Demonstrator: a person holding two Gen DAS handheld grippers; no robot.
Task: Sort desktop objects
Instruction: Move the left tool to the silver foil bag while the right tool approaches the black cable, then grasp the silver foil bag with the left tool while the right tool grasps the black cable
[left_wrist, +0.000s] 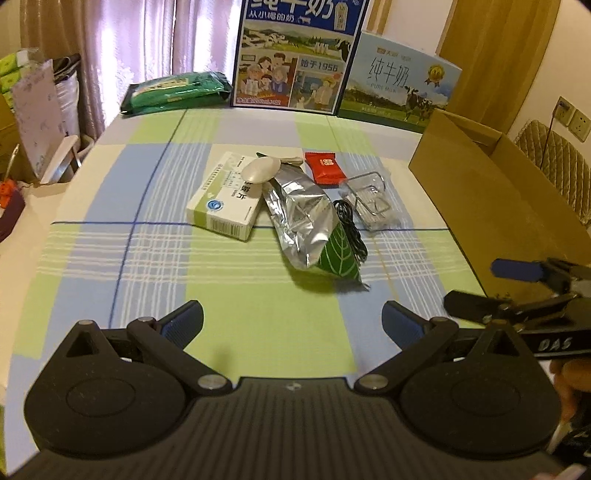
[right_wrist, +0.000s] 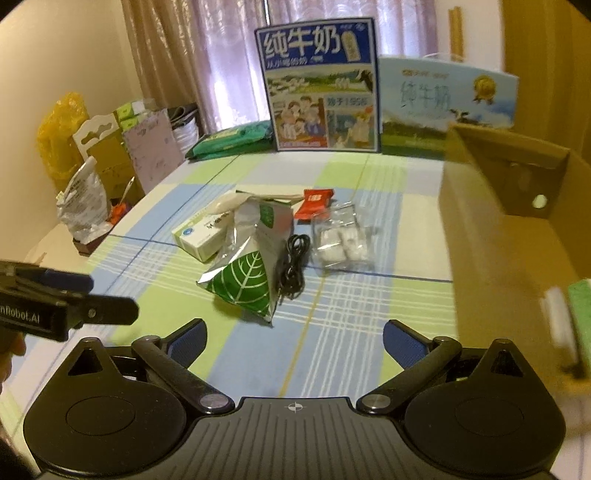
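Left claw and right claw both gape wide, empty, short of the pile; sorting seems barely begun; next, likely reach the foil bag and carry it to the box.

Behind the table with its checked cloth, bright light glows through pink curtains, with a wooden door beside them.

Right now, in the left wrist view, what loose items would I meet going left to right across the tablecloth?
White and green medicine box → silver foil pouch with green leaf print → coiled black cable → clear plastic packet holding metal parts → brown cardboard box.
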